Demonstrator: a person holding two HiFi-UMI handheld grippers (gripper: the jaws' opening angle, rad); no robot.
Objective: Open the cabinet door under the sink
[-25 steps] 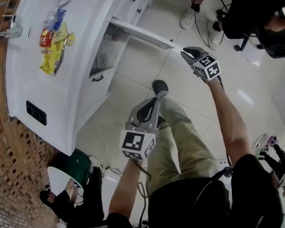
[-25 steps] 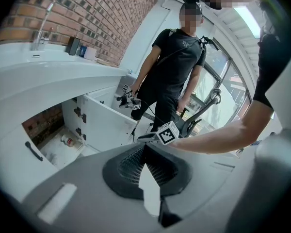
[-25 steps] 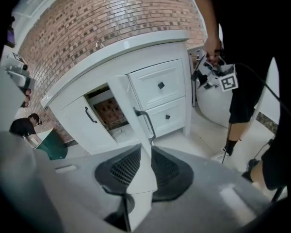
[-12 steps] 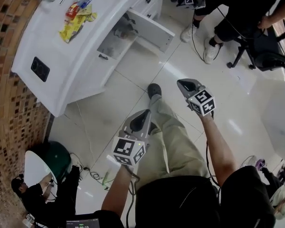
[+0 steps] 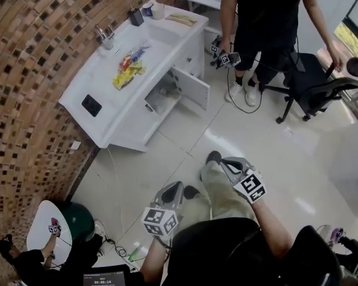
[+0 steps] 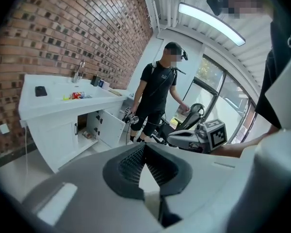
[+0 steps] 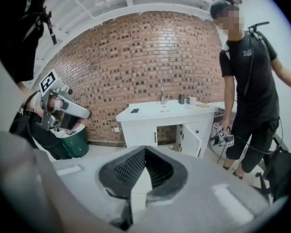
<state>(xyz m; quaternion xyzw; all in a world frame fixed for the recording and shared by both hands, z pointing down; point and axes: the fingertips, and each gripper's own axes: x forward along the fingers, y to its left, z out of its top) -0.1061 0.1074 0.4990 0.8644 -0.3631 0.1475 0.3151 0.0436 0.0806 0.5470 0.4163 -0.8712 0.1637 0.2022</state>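
Both jaw pairs pressed together, empty
Left gripper (image 5: 172, 190) and right gripper (image 5: 230, 165) hung low-centre, well apart from the cabinet door (image 5: 194, 88), presumably because it already stood open.

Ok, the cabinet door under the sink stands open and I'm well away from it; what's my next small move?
Probably none on the door: the cabinet door already stands wide open, its compartment exposed. The left gripper and right gripper are both shut, empty, and far from it. I'd simply hold them there.
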